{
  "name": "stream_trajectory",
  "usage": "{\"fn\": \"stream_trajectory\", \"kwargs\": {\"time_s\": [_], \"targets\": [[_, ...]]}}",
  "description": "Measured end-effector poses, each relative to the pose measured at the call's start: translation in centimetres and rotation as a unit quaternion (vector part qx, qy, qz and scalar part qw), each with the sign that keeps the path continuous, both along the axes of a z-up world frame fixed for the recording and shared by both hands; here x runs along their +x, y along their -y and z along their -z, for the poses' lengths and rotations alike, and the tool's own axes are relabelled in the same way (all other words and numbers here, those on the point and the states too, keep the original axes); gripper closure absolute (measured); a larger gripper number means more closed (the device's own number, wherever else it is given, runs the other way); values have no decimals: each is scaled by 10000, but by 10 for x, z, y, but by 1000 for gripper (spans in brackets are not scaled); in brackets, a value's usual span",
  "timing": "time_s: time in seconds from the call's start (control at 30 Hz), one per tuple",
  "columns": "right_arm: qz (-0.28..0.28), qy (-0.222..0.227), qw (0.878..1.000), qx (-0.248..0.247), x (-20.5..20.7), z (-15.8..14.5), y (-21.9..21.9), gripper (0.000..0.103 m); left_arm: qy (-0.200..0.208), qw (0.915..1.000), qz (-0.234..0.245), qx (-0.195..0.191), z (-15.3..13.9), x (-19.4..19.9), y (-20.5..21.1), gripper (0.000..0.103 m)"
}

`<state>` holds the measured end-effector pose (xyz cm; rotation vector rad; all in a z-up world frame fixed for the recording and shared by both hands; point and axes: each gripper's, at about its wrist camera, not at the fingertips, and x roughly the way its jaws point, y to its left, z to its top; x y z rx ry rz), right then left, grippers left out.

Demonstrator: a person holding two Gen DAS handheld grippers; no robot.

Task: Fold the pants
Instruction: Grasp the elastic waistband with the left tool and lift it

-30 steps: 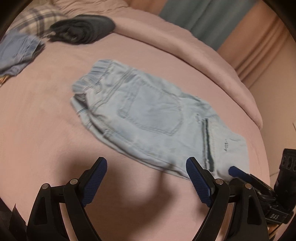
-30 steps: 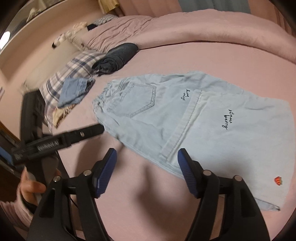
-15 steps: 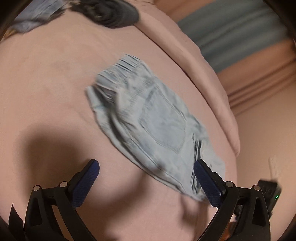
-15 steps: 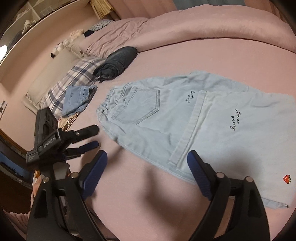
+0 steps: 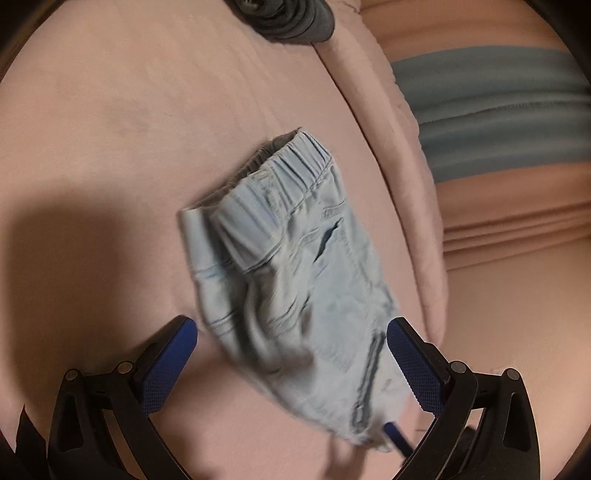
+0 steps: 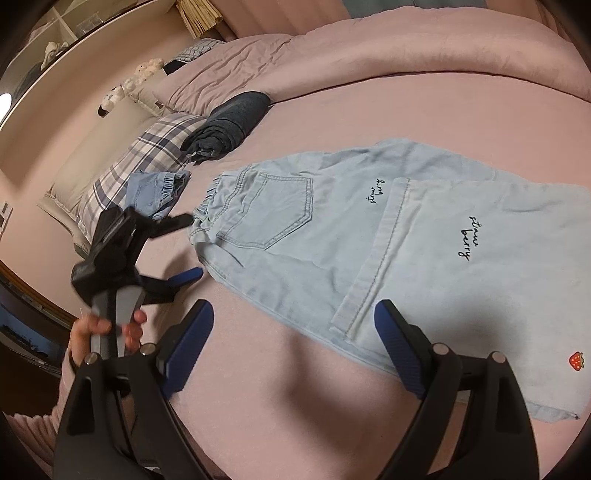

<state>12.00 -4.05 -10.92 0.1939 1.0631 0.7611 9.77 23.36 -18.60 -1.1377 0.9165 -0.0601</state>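
Light blue denim pants point(image 6: 388, 243) lie folded on the pink bed, waistband to the left, leg ends folded over with "straw berry" lettering on top. They also show in the left wrist view point(image 5: 295, 280), blurred. My right gripper point(image 6: 293, 350) is open and empty, just above the pants' near edge. My left gripper point(image 5: 291, 354) is open and empty near the waistband side; it also shows in the right wrist view point(image 6: 186, 247), held by a hand at the left.
A dark folded garment point(image 6: 229, 125) lies beyond the pants, and also shows in the left wrist view point(image 5: 288, 18). A small blue garment point(image 6: 157, 190) rests against a plaid pillow point(image 6: 144, 155). A rolled pink duvet point(image 6: 406, 55) borders the far side.
The left gripper has swung around and closer to the waistband end of the pants. The right gripper has moved slightly nearer the pants' near edge. Both stay open.
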Motion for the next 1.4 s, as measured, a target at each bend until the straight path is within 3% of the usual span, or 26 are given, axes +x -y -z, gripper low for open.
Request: {"fn": "stream_trajectory", "kwargs": {"time_s": [0.17,0.23,0.27,0.3,0.37,0.47,0.53,0.6,0.67,0.77,0.8,0.83,0.93,1.03,1.13,1.17,1.23,1.27,1.33,1.37,1.4], "targets": [[69,-10,10000,68,4,3,6,14,172,9994,-129,-259,-1,8,1,5],[35,23,10000,65,5,3,4,14,218,9995,-138,-205,-2,9,4,24],[27,41,10000,68,6,3,3,14,160,9996,-140,-190,0,9,3,43],[14,76,9999,66,7,3,2,14,84,9996,-134,-222,4,9,2,54],[13,173,9998,-17,9,3,-2,14,-39,9992,-214,-323,11,8,-1,63],[-73,275,9994,-212,15,5,-11,14,106,9985,-306,-437,11,2,-5,73],[-120,296,9991,-279,19,8,-17,15,247,9990,-229,-278,3,2,-1,79],[-92,181,9994,-264,25,16,-21,15,421,9981,77,433,-19,6,15,83],[7,-13,9998,-198,31,25,-20,15,555,9892,359,1308,-44,9,37,83],[244,-319,9992,89,37,34,-9,19,966,9674,837,2188,-75,8,71,83],[319,-417,9983,265,39,35,-2,19,1100,9584,1000,2437,-81,7,82,83],[383,-471,9974,378,40,35,4,19,1278,9432,1259,2795,-92,6,102,83],[671,-584,9941,628,45,33,28,18,1505,9190,1732,3207,-103,3,139,83],[1037,-610,9904,675,51,30,51,22,1601,9102,1994,3260,-108,6,161,83],[1016,-650,9919,395,60,28,53,44,1634,9014,2173,3369,-111,12,179,83],[1038,-819,9893,620,65,30,57,45,1616,8994,2204,3410,-110,12,181,83],[1218,-1423,9671,1723,77,38,71,43,1571,8975,2279,3434,-110,8,182,83],[1439,-1710,9533,2033,86,44,74,33,1556,8972,2287,3442,-109,4,180,83],[1427,-1619,9658,1433,98,47,57,34,1565,8972,2275,3445,-110,5,179,83],[1260,-1549,9752,955,103,53,37,41,1575,8976,2277,3431,-111,7,179,83],[1063,-1607,9773,876,106,58,23,44,1565,8974,2301,3424,-111,14,180,83]]}}
